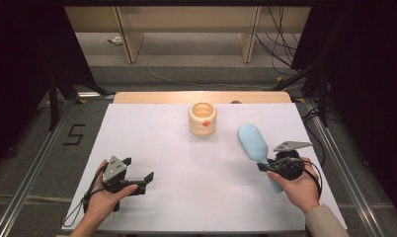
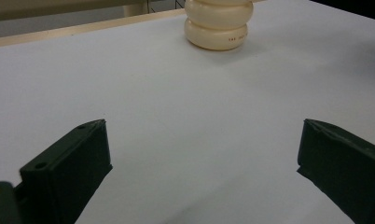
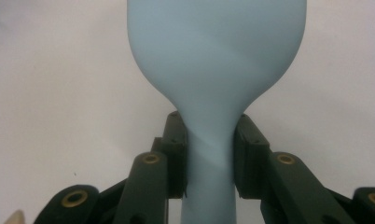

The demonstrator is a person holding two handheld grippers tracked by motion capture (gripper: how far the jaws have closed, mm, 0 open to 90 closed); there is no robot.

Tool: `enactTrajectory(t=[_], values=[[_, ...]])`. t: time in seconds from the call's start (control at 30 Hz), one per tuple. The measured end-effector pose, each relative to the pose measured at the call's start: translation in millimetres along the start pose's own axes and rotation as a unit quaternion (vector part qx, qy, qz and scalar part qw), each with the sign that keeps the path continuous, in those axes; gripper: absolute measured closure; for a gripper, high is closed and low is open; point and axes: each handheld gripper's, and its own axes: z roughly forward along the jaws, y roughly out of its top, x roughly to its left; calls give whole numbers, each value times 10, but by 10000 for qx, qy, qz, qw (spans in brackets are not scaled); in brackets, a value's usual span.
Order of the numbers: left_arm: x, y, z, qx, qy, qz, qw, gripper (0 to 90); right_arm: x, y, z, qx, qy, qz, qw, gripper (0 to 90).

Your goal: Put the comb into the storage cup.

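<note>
A light blue hairbrush (image 1: 253, 143) lies over the right side of the white table, its head pointing away from the person, bristles facing left. My right gripper (image 1: 265, 165) is shut on the brush's neck; in the right gripper view both pads press the blue handle (image 3: 209, 154) just below the head (image 3: 213, 42). A cream ribbed cup (image 1: 202, 119) with an orange spot stands upright at the far middle of the table, also ahead of the left jaws (image 2: 218, 23). My left gripper (image 1: 148, 178) rests low at the near left, open, nothing between its fingers (image 2: 69, 168).
The white table top (image 1: 196, 173) has a wooden strip along its far edge. Black frame posts and cables stand at both sides. A floor marking "5" lies left of the table.
</note>
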Motion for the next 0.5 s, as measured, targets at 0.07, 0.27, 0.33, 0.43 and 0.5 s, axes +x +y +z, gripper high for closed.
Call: enactTrajectory(t=[0.07, 0.27, 0.33, 0.43, 0.5], values=[[1, 2, -2, 5, -14, -19, 10000, 21, 23, 7, 28, -46, 29, -25, 10000, 704], [1, 2, -2, 1, -29, -45, 10000, 23, 83, 25, 79, -125, 80, 5, 9999, 704], [0, 2, -1, 1, -32, -42, 10000, 23, 99, 31, 82, -157, 113, 7, 9998, 704], [-2, 2, -1, 8, -36, -36, 10000, 23, 128, 41, 105, -161, 171, -20, 9997, 704], [-2, 3, -3, 4, -30, -35, 10000, 23, 151, 45, 129, -148, 191, -41, 9997, 704]])
